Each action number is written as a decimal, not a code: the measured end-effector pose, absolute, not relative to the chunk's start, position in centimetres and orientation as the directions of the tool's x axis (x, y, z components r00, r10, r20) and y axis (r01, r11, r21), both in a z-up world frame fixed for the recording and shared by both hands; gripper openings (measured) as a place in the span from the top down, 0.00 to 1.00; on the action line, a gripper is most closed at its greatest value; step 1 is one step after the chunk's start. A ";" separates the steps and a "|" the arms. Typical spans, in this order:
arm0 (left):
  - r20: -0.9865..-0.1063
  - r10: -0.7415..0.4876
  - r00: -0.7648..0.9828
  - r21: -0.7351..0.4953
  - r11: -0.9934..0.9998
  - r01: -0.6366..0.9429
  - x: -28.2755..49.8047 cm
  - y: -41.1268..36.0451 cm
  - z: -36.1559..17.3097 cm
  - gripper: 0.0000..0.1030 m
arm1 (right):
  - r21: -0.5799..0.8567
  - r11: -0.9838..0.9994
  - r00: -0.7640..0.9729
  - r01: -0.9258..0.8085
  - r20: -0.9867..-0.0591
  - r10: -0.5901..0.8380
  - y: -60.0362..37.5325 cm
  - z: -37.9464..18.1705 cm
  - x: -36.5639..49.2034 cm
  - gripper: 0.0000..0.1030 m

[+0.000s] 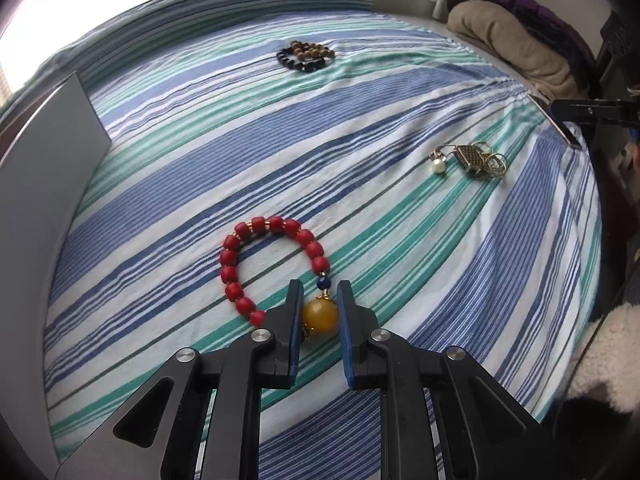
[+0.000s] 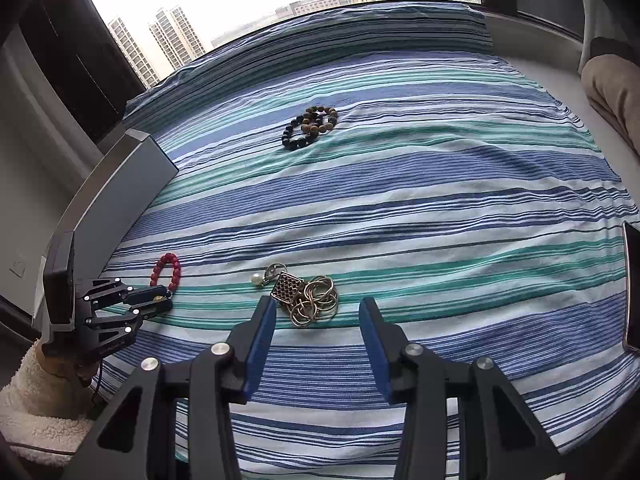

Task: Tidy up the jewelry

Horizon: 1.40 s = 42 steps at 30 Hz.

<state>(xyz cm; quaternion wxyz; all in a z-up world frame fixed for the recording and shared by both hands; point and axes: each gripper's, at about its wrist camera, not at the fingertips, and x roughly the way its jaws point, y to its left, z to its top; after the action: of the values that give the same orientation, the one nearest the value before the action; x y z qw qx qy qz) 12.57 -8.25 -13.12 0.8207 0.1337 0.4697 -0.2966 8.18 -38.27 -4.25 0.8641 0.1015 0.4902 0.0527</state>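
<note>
The left gripper's point(image 1: 320, 312) black fingers hide the red bead bracelet's point(image 1: 256, 256) near end beside its round amber bead point(image 1: 320, 315). Beyond that bracelet, the dark and brown bead bracelets point(image 2: 310, 126) overlap, their count unclear. Right of it, a flat dark-edged panel point(image 2: 631, 288) is cut by the frame edge.

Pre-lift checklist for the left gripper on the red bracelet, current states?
1. Left gripper jaws around the yellow bead of the red bead bracelet: ok.
2. Pads pressing on the bead: cannot tell; left pad touches, small gap at right.
3. Striped sheet not pinched: cannot tell.
4. Right gripper open, holding nothing: ok.
5. Metal ring cluster and pearl charm away from the bracelet: ok.
6. Dark bead bracelets out of the way: ok.
</note>
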 end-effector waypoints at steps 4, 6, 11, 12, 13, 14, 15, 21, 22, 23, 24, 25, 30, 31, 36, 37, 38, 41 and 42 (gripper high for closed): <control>-0.816 -0.402 0.415 -0.140 0.835 0.533 12.5 -6.3 -10.9 0.86 | 0.158 0.987 0.507 -0.011 -0.850 0.142 -38.8 -3.2 9.0 0.56; -0.794 -0.425 0.435 -0.181 0.848 0.499 12.4 -5.2 -9.4 0.86 | 0.101 0.993 0.470 -0.067 -0.874 0.121 -37.8 -3.6 9.8 0.52; -0.763 -0.427 0.485 -0.216 0.876 0.432 12.1 -3.1 -6.6 0.86 | 0.069 0.967 0.394 -0.247 -0.904 0.165 -34.1 -6.3 12.0 0.51; -0.761 -0.426 0.488 -0.219 0.878 0.425 11.9 -2.8 -6.3 0.86 | 0.072 0.959 0.379 -0.274 -0.908 0.176 -33.5 -7.1 12.6 0.52; -0.761 -0.424 0.491 -0.222 0.881 0.417 11.8 -2.4 -6.1 0.85 | 0.061 0.951 0.370 -0.302 -0.912 0.176 -32.9 -7.7 13.1 0.51; -0.761 -0.420 0.494 -0.224 0.886 0.406 11.5 -2.0 -5.9 0.85 | 0.042 0.940 0.361 -0.339 -0.916 0.171 -32.3 -8.4 13.5 0.51; -0.762 -0.416 0.496 -0.227 0.889 0.398 11.4 -1.7 -5.8 0.85 | 0.017 0.928 0.357 -0.371 -0.920 0.160 -31.7 -9.0 13.9 0.51; -0.769 -0.407 0.493 -0.269 0.905 0.329 10.8 0.4 -6.3 0.85 | -0.032 0.867 0.321 -0.497 -0.935 0.150 -30.2 -11.0 14.7 0.55; -0.771 -0.402 0.494 -0.272 0.909 0.315 10.7 0.8 -6.4 0.85 | -0.047 0.859 0.326 -0.510 -0.934 0.142 -29.9 -11.0 14.5 0.67; -0.771 -0.400 0.496 -0.279 0.912 0.301 10.7 1.3 -6.4 0.85 | -0.057 0.859 0.327 -0.509 -0.936 0.131 -29.8 -10.9 14.4 0.67; -0.769 -0.402 0.497 -0.291 0.912 0.288 10.6 1.7 -6.3 0.85 | -0.050 0.865 0.323 -0.499 -0.937 0.132 -29.8 -10.6 14.4 0.67; -0.766 -0.407 0.498 -0.305 0.912 0.276 10.5 2.3 -6.1 0.85 | -0.031 0.872 0.325 -0.488 -0.934 0.148 -29.8 -9.8 14.2 0.67; -0.741 -0.394 0.544 -0.315 0.919 0.237 9.8 4.8 -3.4 0.85 | 0.104 0.893 0.368 -0.437 -0.886 0.283 -30.1 -3.2 12.9 0.67; -0.734 -0.391 0.555 -0.316 0.920 0.231 9.6 5.4 -2.7 0.85 | 0.123 0.891 0.377 -0.438 -0.874 0.306 -29.8 -1.7 12.7 0.67; -0.705 -0.335 0.625 -0.295 0.940 0.172 9.0 9.9 1.8 0.85 | 0.171 0.848 0.411 -0.501 -0.816 0.407 -26.5 5.5 12.8 0.67; -0.700 -0.320 0.638 -0.291 0.944 0.153 9.0 11.1 2.7 0.85 | 0.175 0.836 0.415 -0.521 -0.804 0.427 -25.4 6.8 13.1 0.67; -0.696 -0.304 0.650 -0.289 0.948 0.133 9.2 12.4 3.6 0.85 | 0.174 0.822 0.419 -0.542 -0.792 0.444 -24.2 8.0 13.3 0.67; -0.693 -0.244 0.678 -0.279 0.958 0.060 10.1 16.4 5.7 0.85 | 0.157 0.778 0.431 -0.608 -0.758 0.490 -20.2 11.2 14.7 0.67; -0.695 -0.227 0.682 -0.277 0.960 0.037 10.5 17.7 6.1 0.85 | 0.151 0.765 0.433 -0.626 -0.748 0.503 -18.8 12.1 15.6 0.67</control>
<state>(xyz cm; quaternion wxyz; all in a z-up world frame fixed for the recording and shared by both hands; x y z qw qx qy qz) 10.50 17.74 6.09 0.9091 -0.1209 0.3919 -0.0725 15.58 -18.81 12.13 0.8432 -0.0746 0.4140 0.3347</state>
